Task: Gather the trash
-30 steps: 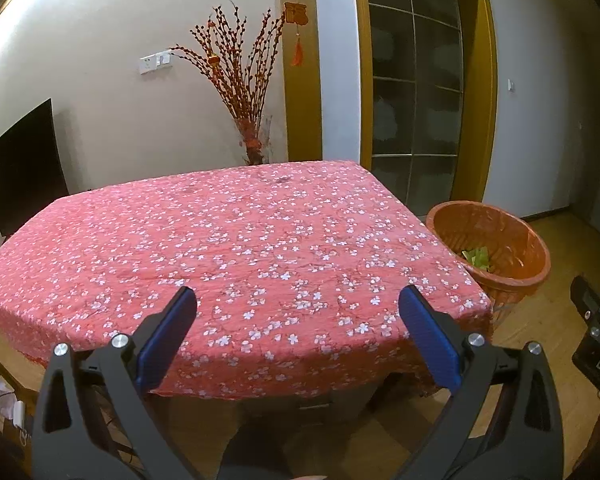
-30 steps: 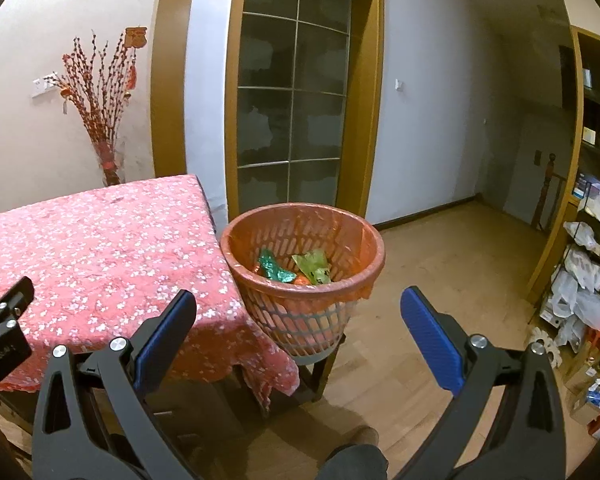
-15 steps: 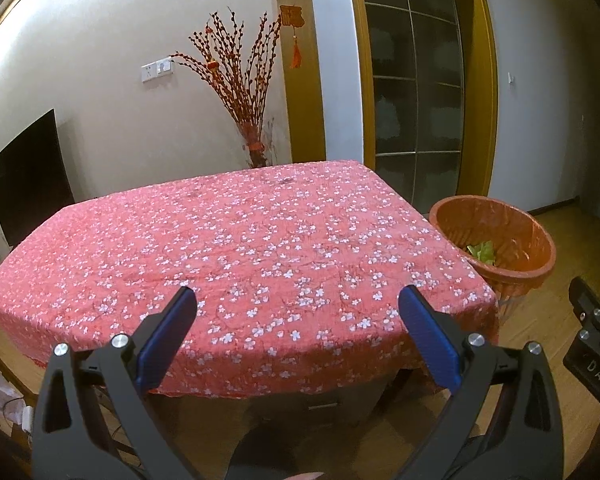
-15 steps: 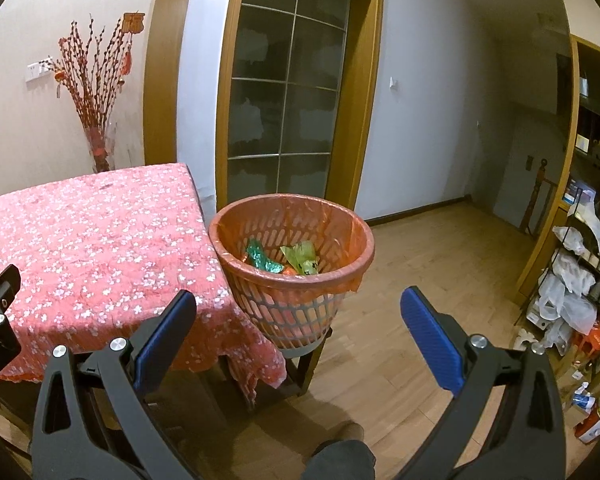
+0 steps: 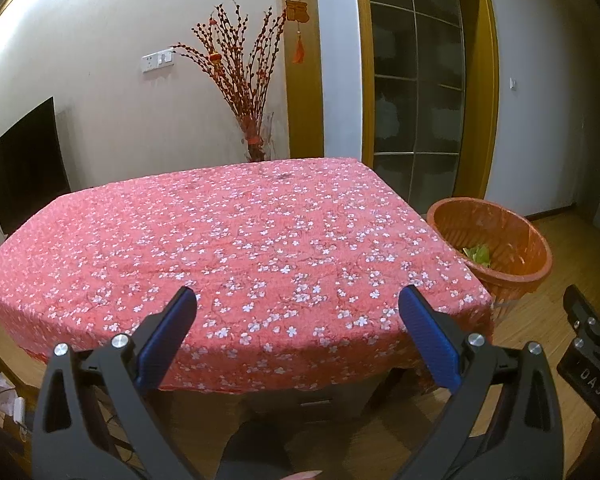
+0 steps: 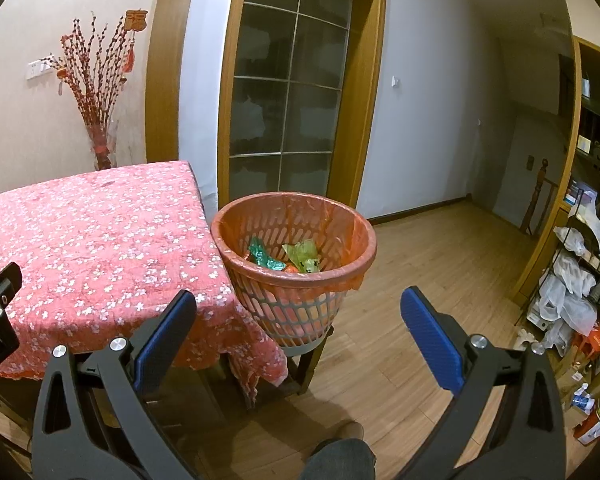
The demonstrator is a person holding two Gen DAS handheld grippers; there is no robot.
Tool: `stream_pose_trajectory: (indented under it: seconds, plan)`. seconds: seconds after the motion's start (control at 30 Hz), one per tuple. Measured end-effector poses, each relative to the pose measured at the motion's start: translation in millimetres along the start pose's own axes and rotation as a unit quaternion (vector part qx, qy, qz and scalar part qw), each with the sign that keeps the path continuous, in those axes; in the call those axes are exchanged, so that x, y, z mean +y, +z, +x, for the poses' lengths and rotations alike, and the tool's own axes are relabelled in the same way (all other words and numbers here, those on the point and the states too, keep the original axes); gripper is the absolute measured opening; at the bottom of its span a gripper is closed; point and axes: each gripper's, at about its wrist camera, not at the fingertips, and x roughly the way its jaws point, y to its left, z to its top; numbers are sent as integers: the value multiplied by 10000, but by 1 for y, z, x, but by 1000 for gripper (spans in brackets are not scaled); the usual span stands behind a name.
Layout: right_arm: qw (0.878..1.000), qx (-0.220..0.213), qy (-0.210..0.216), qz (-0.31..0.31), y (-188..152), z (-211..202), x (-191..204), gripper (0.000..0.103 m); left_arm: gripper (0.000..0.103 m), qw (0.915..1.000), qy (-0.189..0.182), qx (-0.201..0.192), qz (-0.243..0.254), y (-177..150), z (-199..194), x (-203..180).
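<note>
Trash (image 6: 284,258) fills basket (image 6: 352,268) beside table edge (image 6: 216,256); both claws gape.

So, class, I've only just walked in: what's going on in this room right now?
A person holds a two-finger gripper in each hand, collecting trash. Both the left gripper and the right gripper are open and hold nothing. The tablecloth shows no litter on it. The basket stands on a low stand beside the table's corner, lined with an orange bag, with green wrappers already inside. The right gripper faces the basket, the left faces the table.
</note>
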Motion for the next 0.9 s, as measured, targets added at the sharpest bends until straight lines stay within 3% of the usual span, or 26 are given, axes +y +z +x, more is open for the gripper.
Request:
stream_pose_trajectory:
  seconds: [0.9]
  plan:
    - [10000, -5, 0, -14, 1, -1, 3, 101, 99, 9997, -173, -55, -131, 3, -3, -1]
